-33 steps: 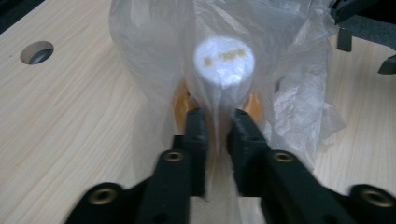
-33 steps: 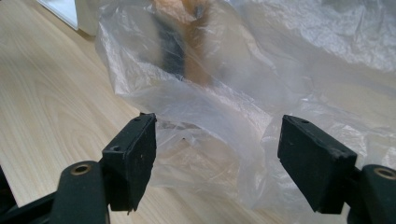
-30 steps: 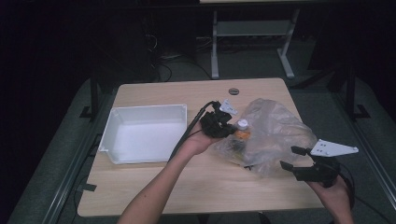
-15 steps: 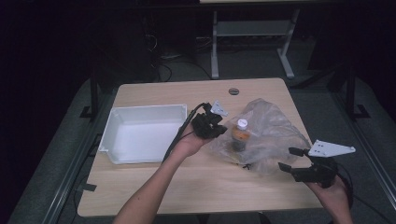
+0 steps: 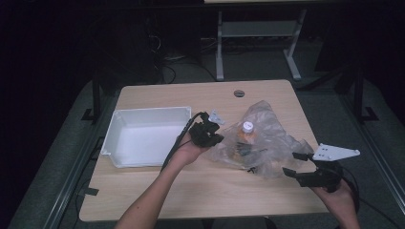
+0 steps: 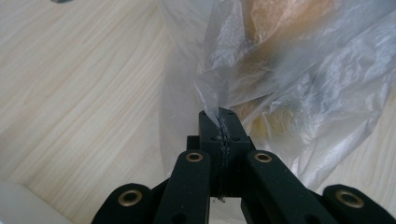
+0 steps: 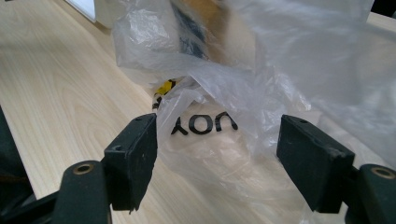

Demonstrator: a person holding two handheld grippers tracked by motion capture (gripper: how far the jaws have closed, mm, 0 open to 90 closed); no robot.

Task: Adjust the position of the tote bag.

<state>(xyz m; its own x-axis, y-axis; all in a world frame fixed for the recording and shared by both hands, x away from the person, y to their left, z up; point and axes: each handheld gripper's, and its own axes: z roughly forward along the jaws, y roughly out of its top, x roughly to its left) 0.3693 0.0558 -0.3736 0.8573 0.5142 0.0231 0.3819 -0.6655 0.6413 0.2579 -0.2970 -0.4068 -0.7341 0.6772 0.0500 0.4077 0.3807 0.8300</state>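
On the wooden table (image 5: 143, 191) a white tray (image 5: 143, 138) sat at the left, and a big clear plastic bag (image 5: 272, 143) lay crumpled at the right. Inside the bag stood a bottle (image 5: 247, 131) with a white cap. The left gripper (image 6: 219, 126) was clamped tight on a thin fold at the bag's edge. The right gripper (image 7: 217, 156) had its jaws spread wide, one on each side of a loose bit of bag, but not pressing it. To do this step well, I think the left one should hold firm and low, while the right one closes on a fold across from it, so the bag's mouth can be pulled open slowly without tipping the bottle
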